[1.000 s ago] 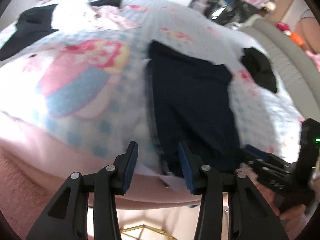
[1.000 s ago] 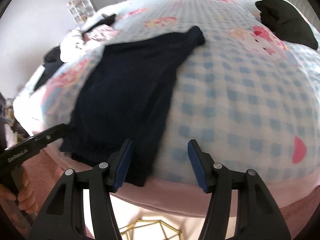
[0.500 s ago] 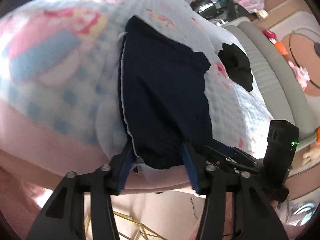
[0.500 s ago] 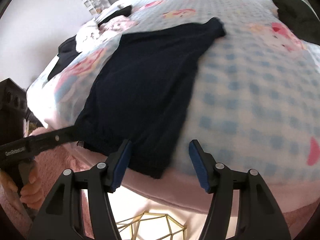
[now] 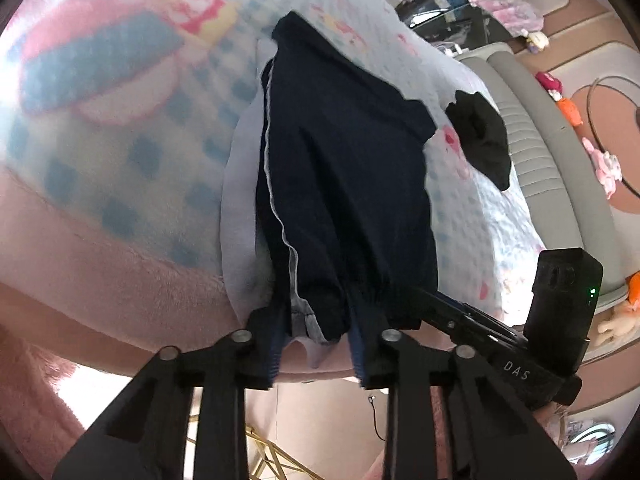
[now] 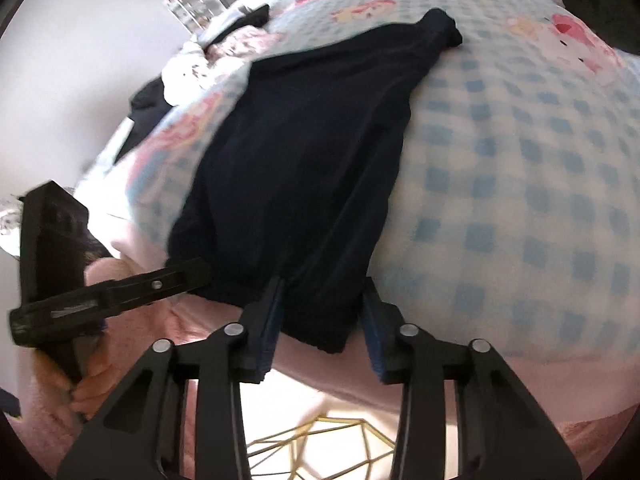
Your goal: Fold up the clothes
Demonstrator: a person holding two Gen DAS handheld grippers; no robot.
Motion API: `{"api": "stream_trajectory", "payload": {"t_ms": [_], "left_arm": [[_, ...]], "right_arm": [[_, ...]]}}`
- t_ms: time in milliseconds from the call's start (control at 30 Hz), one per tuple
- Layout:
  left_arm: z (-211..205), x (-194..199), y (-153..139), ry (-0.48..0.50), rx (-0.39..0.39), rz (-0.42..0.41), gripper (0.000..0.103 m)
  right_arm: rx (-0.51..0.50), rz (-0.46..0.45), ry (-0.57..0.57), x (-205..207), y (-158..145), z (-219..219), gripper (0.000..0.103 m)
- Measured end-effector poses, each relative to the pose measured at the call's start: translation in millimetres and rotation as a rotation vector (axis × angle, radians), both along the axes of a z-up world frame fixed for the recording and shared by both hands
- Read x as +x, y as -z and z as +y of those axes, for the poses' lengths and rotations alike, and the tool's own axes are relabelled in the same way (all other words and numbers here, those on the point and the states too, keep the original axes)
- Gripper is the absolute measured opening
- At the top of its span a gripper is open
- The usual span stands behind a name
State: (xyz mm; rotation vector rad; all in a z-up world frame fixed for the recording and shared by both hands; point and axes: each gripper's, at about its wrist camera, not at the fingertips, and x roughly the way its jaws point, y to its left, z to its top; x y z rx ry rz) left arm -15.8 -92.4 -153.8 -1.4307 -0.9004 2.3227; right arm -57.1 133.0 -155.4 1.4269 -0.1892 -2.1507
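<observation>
Bright daylight, motion blur, fisheye warp

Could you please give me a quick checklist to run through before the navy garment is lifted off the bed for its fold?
1. Left claw around the navy garment hem: ok, jaws closing on bunched fabric.
2. Right claw around the hem: ok, closing too.
3. Light lining caught too: cannot tell.
4. Far end lying flat: not ok, bunched.
5. Black garment apart: ok.
</observation>
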Motion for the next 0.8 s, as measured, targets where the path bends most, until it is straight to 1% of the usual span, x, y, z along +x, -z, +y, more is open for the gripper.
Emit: {"api": "stream_trajectory", "payload": {"t_ms": [100, 200, 233, 333, 367, 400, 433, 467, 533, 567, 600, 667, 700, 733, 800], "left_arm": [[-4.7, 5.6, -8.8, -0.011, 0.014, 0.022, 0.024], [-6.7, 5.0, -8.4, -0.024, 0.015, 0.019, 0.024], [-8.5, 5.1, -5.7, -0.033, 0.02, 0.012, 0.025], [-12.1, 1.9, 7.4, -0.054, 0.09, -0.021, 0.029], [-13.6, 1.8, 9.2, -0.062, 0.108, -0.022, 0.032], [-14.3, 1.9, 10.2, -0.063, 0.113, -0.021, 0.035], [-14.6, 2.0, 11.1, -0.063, 0.117, -0.021, 0.041], [-15.2, 2.5, 11.8, -0.059, 0.118, -0.02, 0.042], [-14.1, -0.1, 15.9, -0.055, 0.123, -0.02, 0.042], [-13.3, -2.0, 18.8, -0.053, 0.126, -0.022, 0.042], [-11.8, -4.6, 20.8, -0.051, 0.123, -0.027, 0.042], [-8.7, -10.3, 24.4, -0.048, 0.116, -0.037, 0.043], [-5.8, -12.5, 24.3, -0.042, 0.108, -0.037, 0.047], [-4.3, -12.9, 22.6, -0.038, 0.101, -0.03, 0.048], [-2.2, -11.9, 18.3, -0.034, 0.087, -0.009, 0.047]], "right_arm": [[-0.038, 0.008, -0.001, 5.4, -9.5, 4.9, 0.027], [-0.035, 0.027, 0.005, 7.0, -16.8, 2.2, 0.025], [-0.027, 0.033, 0.005, 8.7, -16.9, 2.1, 0.025], [0.001, 0.019, 0.021, 7.9, -7.7, 4.0, 0.026], [-0.002, 0.0, 0.032, 4.1, -2.9, 3.6, 0.028], [-0.015, -0.016, 0.041, 2.2, -0.4, 5.0, 0.035], [-0.038, -0.027, 0.045, 1.8, -0.1, 6.6, 0.038], [-0.061, -0.036, 0.048, 1.7, -0.3, 8.2, 0.043], [-0.106, -0.053, 0.034, -0.8, 0.7, 5.5, 0.044], [-0.112, -0.064, 0.023, -3.0, 2.8, 1.8, 0.05], [-0.101, -0.071, 0.015, -6.9, 6.5, -4.8, 0.05], [-0.058, -0.09, 0.015, -12.6, 14.1, -14.8, 0.05], [-0.042, -0.095, 0.022, -13.4, 14.9, -17.7, 0.049], [-0.03, -0.093, 0.024, -13.1, 14.4, -20.0, 0.047], [-0.024, -0.063, 0.005, -8.0, 7.6, -22.0, 0.038]]}}
